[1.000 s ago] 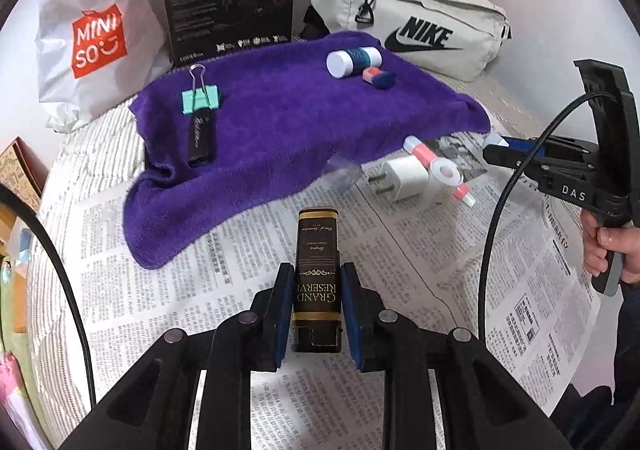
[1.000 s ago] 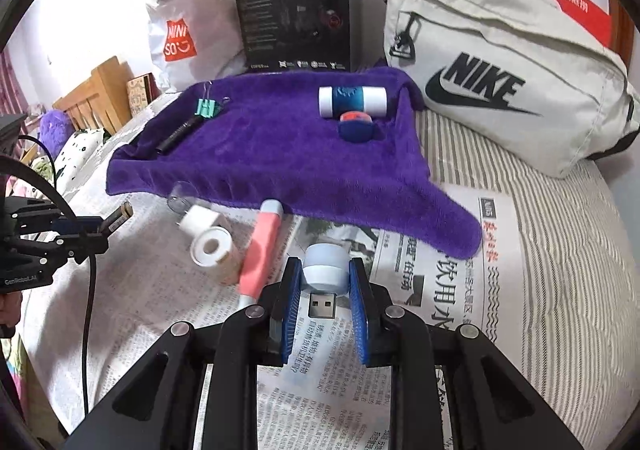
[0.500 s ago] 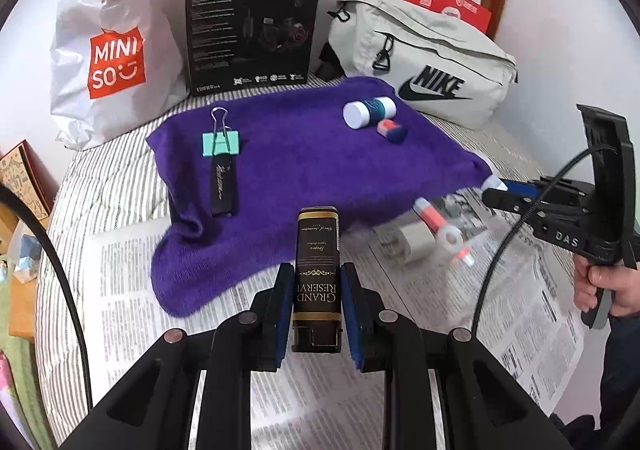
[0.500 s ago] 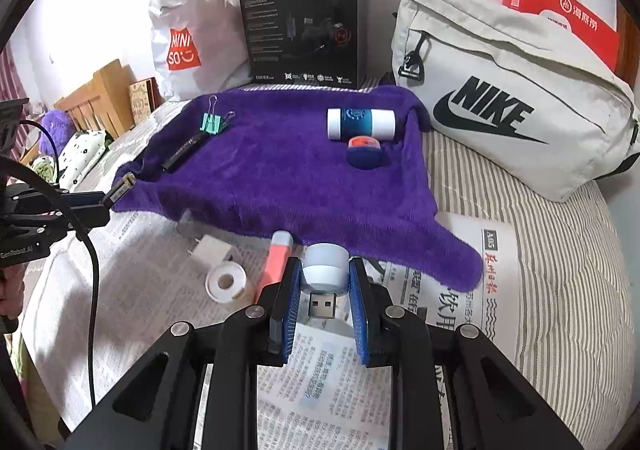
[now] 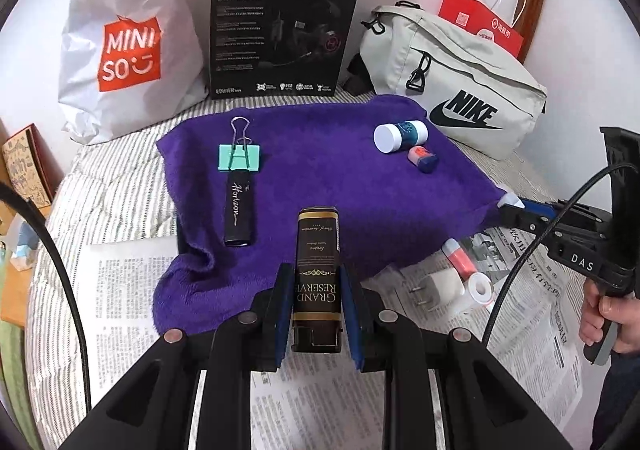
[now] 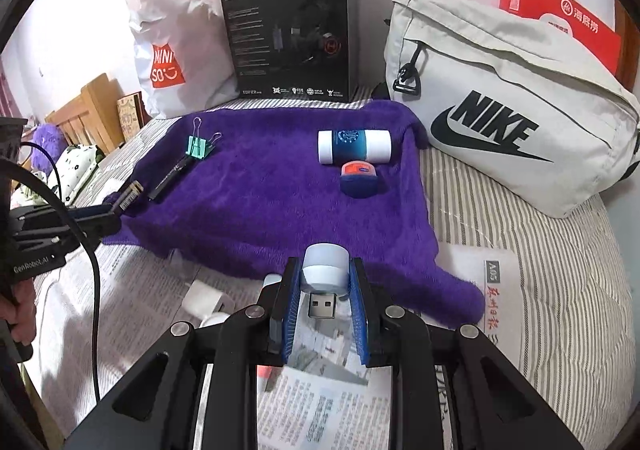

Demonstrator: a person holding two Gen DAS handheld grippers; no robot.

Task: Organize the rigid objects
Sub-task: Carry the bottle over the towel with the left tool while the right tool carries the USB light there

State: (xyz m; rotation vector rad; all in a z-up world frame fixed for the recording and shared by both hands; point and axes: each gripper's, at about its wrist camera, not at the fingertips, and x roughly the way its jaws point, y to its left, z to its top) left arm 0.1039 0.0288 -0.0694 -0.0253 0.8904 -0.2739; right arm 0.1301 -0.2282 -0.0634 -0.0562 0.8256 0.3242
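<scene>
Item 1: black box (image 5: 317,278), lettered "Grand Reserve". It is being held clamped between the pads of the left hand-held gripper (image 5: 317,314), clear of the bed. Its long axis is running near to far along the fingers, lettering inverted, far end now overhanging the near edge of the purple towel (image 5: 320,170); a second ago it was being carried over the newspaper (image 5: 132,290), short of the towel.

Item 2: USB lamp (image 6: 323,270), white dome. It is being gripped by the right hand-held gripper (image 6: 324,302), jaws closed on its body. The plug is pointing near, the dome far. The towel's near right corner is now being reached; earlier the newspaper lay ahead.

Reading: both items are probably being brought to the towel for placing.

Already on towel: clip (image 5: 239,157) and black stick (image 5: 239,210) at left; bottle (image 5: 400,135) and small cap (image 5: 423,159) at far right.

Still on newspaper: charger (image 5: 440,286), tape roll (image 5: 480,287), pink tube (image 5: 460,258).
</scene>
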